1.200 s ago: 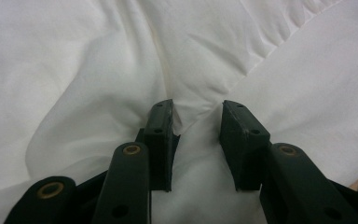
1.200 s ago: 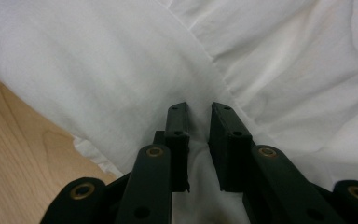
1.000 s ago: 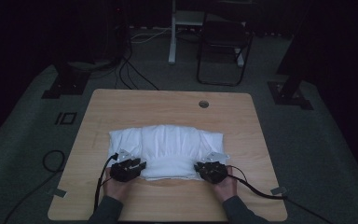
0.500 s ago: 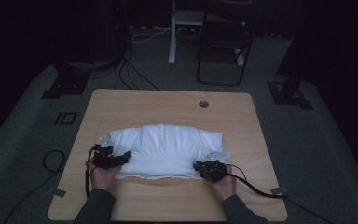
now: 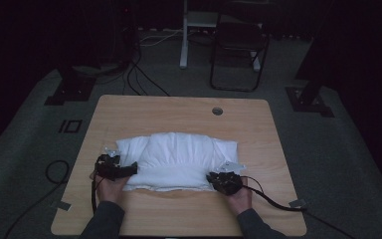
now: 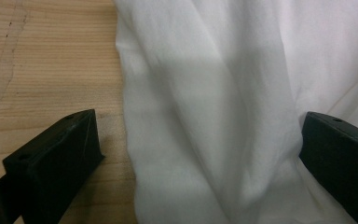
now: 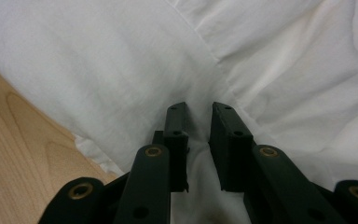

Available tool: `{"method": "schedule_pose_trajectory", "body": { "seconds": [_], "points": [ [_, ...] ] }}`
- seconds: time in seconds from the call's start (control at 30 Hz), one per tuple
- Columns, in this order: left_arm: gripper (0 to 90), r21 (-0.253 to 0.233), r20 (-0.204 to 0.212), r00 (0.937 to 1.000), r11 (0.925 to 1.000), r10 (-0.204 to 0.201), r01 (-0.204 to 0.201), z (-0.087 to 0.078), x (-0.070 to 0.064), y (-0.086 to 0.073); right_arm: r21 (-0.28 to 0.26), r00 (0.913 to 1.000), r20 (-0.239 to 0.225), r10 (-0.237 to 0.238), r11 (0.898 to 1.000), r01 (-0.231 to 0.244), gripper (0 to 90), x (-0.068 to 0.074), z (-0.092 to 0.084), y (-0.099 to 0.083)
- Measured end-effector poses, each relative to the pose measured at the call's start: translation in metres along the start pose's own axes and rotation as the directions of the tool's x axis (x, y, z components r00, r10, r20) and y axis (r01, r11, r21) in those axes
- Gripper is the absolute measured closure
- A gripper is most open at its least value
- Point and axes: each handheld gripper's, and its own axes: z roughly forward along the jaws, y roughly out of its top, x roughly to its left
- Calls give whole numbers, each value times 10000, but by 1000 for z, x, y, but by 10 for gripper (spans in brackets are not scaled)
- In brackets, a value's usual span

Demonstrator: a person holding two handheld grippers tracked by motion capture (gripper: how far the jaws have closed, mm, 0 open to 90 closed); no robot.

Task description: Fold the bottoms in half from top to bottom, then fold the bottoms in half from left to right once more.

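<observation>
A folded white cloth [image 5: 179, 154] lies across the middle of the wooden table [image 5: 179, 112]. My left gripper [image 5: 129, 168] is at the cloth's left edge, pointing right. Its jaws have just opened and stand wide. In the left gripper view the cloth [image 6: 205, 70] edge lies between the left gripper [image 6: 200, 128] jaws, and neither pad presses on it. My right gripper [image 5: 215, 177] is at the cloth's near right corner. In the right gripper view the right gripper [image 7: 199, 112] is shut on a raised fold of the cloth [image 7: 98, 60].
A round cable hole [image 5: 217, 111] sits near the table's far edge. The right gripper's cable [image 5: 273, 199] trails over the near right corner. A dark chair [image 5: 236, 45] and a white post [image 5: 184, 35] stand behind the table, with cables [image 5: 139, 79] on the floor.
My left gripper has moved left, from the cloth's near edge to its left edge, and turned to point right, its jaws now wide apart. The right gripper has kept still.
</observation>
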Motion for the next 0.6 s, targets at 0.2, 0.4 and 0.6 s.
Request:
{"method": "schedule_pose_trajectory", "body": {
  "seconds": [0.2, 0.4, 0.6],
  "points": [
    [65, 34, 139, 9998, 9999, 109, -110, -3, -2, -1, 23, 10000, -72, 20, 10000, -20, 737, 0, 0, 0],
    [313, -25, 770, 9963, 9992, 388, -387, -10, -8, 0, -75, 9997, 51, -238, 9997, 238, 629, 4, -9, 13],
    [772, -105, 2080, 9777, 9996, 295, -279, -10, -9, 0, -1275, 9989, -202, -425, 9910, 396, 567, 17, -19, 45]
  ]
}}
